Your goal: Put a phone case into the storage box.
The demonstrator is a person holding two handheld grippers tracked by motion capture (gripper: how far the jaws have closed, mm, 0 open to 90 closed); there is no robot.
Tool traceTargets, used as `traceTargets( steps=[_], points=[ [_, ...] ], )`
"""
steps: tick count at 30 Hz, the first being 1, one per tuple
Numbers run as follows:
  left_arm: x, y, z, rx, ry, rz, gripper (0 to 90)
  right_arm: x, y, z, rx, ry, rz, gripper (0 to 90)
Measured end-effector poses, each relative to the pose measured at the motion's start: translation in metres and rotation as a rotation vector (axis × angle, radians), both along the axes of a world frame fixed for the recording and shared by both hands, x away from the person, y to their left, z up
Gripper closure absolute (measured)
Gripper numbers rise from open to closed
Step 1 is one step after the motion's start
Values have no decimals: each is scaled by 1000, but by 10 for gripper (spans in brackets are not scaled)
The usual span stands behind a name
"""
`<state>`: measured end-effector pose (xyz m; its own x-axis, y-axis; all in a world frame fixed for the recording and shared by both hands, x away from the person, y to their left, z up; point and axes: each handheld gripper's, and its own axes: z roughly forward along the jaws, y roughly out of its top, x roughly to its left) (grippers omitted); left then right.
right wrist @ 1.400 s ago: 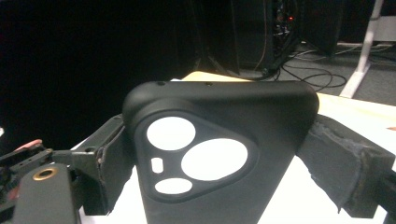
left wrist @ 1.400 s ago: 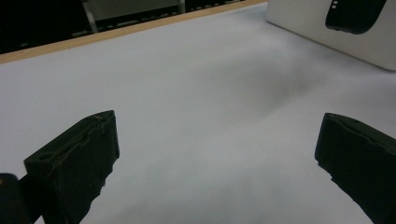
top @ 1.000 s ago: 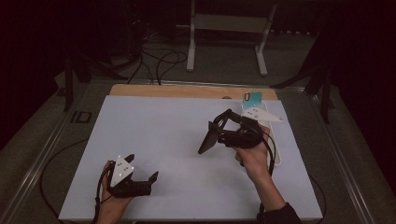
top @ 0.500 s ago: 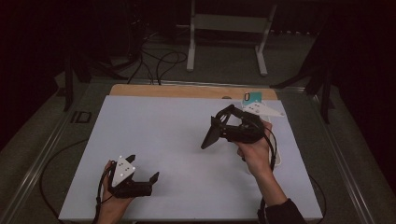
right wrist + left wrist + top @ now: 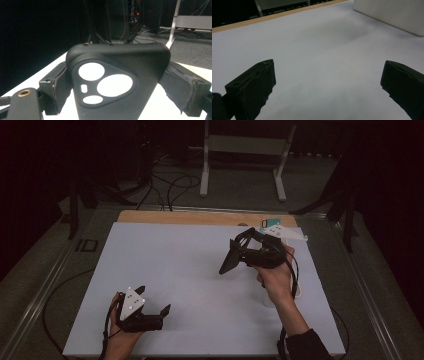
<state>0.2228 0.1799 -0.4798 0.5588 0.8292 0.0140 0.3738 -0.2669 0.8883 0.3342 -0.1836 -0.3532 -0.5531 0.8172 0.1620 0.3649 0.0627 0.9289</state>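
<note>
We saw black phone case (image 5: 117,82) clamped between jaws of right gripper (image 5: 245,252), held up above right half of white table (image 5: 200,270), camera cutouts facing gripper's camera. In high view case (image 5: 229,261) tilted down-left. We noted left gripper (image 5: 150,307) low at table's near left corner, jaws wide apart, nothing between. White box (image 5: 392,15) lay beyond it. Teal item (image 5: 271,223) sat at far right edge.

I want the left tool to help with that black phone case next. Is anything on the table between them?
Nothing visible. In the high view, bare white table lies between the open left tool and the phone case, which the right tool holds above the table.
</note>
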Motion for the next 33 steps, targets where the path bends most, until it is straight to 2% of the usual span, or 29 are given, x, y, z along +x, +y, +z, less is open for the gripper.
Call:
traceTargets(
  steps=[33],
  points=[
    [0, -1, -1, -3, 1, 1, 3, 23, -9, 4, -17, 3, -64, 145]
  ],
)
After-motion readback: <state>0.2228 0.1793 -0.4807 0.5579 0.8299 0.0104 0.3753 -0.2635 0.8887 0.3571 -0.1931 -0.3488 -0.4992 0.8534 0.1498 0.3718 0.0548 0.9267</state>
